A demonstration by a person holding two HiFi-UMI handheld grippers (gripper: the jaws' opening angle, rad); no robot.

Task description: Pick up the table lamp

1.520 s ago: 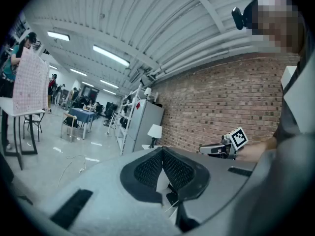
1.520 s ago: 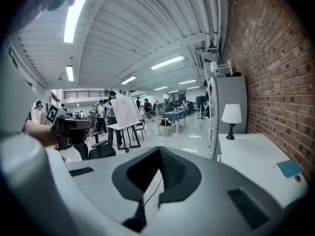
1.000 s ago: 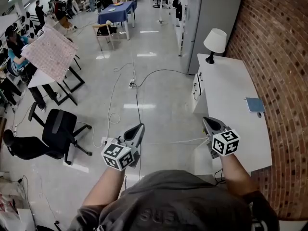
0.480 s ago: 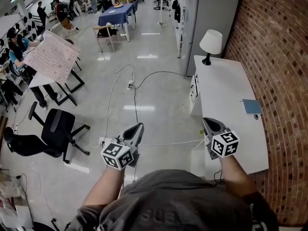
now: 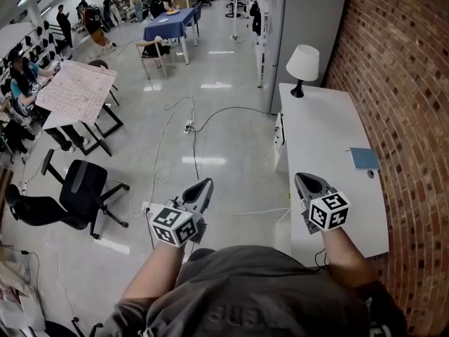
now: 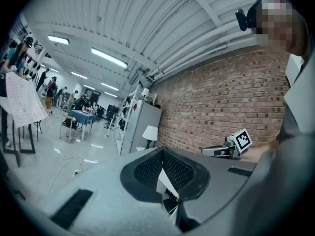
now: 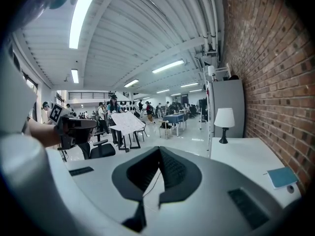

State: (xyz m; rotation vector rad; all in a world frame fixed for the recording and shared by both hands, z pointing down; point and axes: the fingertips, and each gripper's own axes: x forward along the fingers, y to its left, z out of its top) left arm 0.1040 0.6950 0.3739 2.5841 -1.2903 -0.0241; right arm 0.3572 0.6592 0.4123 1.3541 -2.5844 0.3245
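Head view: the table lamp [image 5: 302,67] stands upright at the far end of the white desk [image 5: 330,139], well apart from both claws; the left claw [image 5: 203,186] is over the floor and the right claw [image 5: 303,180] over the desk's near end. Left gripper view: jaw tips together, nothing between them, lamp small and far ahead. Right gripper view: jaws likewise closed and empty, so I judge that approach, opening, grasp and lift all remain.

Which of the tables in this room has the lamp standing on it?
The white table along the brick wall: the table lamp stands at its far end. The blue-covered table, farther away in the room, shows no lamp.
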